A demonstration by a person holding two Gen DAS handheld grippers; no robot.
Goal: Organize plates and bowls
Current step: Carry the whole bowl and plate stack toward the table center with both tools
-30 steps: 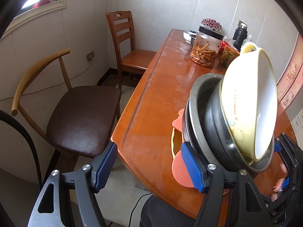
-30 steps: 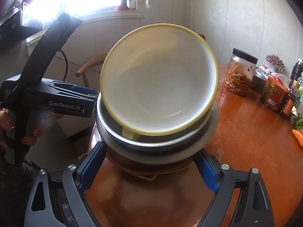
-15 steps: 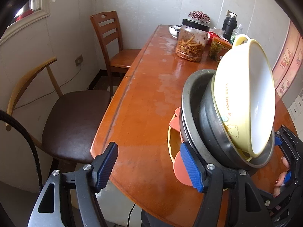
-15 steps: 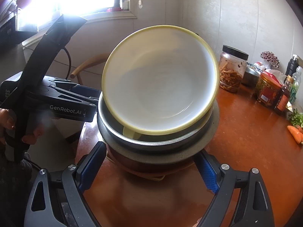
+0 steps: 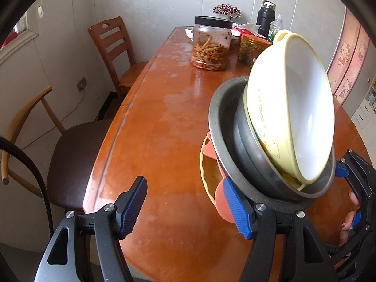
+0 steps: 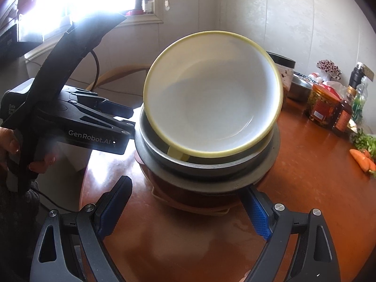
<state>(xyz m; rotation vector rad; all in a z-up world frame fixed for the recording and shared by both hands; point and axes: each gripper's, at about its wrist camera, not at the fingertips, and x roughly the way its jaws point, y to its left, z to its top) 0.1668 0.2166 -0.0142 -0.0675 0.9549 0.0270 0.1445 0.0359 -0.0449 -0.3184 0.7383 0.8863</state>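
Observation:
A stack of dishes stands near the table's front edge: a yellow bowl with a white inside [image 6: 211, 96] [image 5: 293, 108] tilts in a grey metal bowl [image 6: 206, 166] [image 5: 225, 136], over an orange-and-yellow plate [image 5: 209, 176] [image 6: 188, 206]. My left gripper [image 5: 188, 206] is open; its right pad [image 5: 235, 206] touches the stack's left side and its left pad is over bare table. My right gripper [image 6: 185, 209] is open, its pads on either side of the stack's base.
The wooden table [image 5: 159, 122] carries a jar of snacks [image 5: 211, 44], more jars and bottles [image 6: 329, 105] and carrots [image 6: 362, 157] at the far end. Two chairs [image 5: 112, 54] [image 5: 70, 141] stand at the table's left side under a window.
The left gripper has swung from off the table's edge to over the table, beside the stack. The right gripper and the stack stay about where they were.

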